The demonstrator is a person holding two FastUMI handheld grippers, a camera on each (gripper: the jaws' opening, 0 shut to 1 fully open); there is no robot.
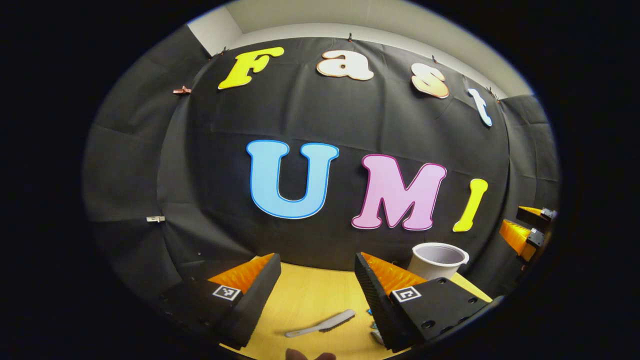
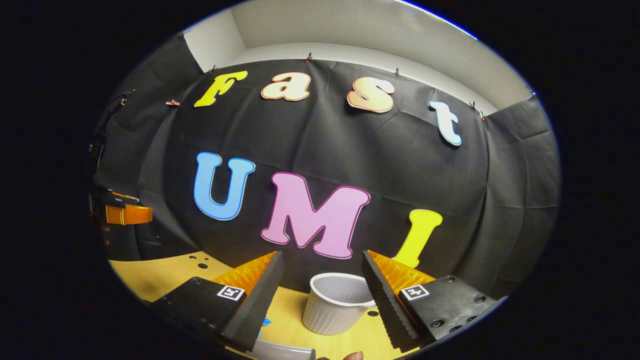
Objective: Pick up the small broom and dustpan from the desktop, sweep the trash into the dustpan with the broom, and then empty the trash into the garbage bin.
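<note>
Black cloth hangs in soft folds behind a smooth, pale yellow wooden desktop [image 1: 310, 300], and above the cloth I see a strip of plain light wall.

From the left gripper view, my left gripper [image 1: 317, 295] hangs above the desk with its jaws spread wide and nothing between them; the inner faces of its fingers are ribbed, wedge-shaped blocks. Below the gap, on the wood, lies the small broom [image 1: 320, 324], a slim pale brush with a long flat handle and a short strip of bristles at its far end, lying at a slant. Farther back on the right stands the garbage bin [image 1: 438, 260], a white, round, cup-shaped tub with a rolled rim. At the far right edge I can make out the other gripper [image 1: 527, 227], held well apart from mine.

From the right gripper view, my right gripper [image 2: 322, 295] is likewise wide open and empty. The white bin [image 2: 336, 304] sits on the desk [image 2: 165, 277] past the fingertips, framed between them; its wall is finely fluted. A curved pale grey plastic edge [image 2: 280, 350] shows at the bottom, just beside the left finger; I take it for the dustpan but cannot tell for sure. A small blue scrap [image 2: 265, 322] lies on the wood near it.
</note>
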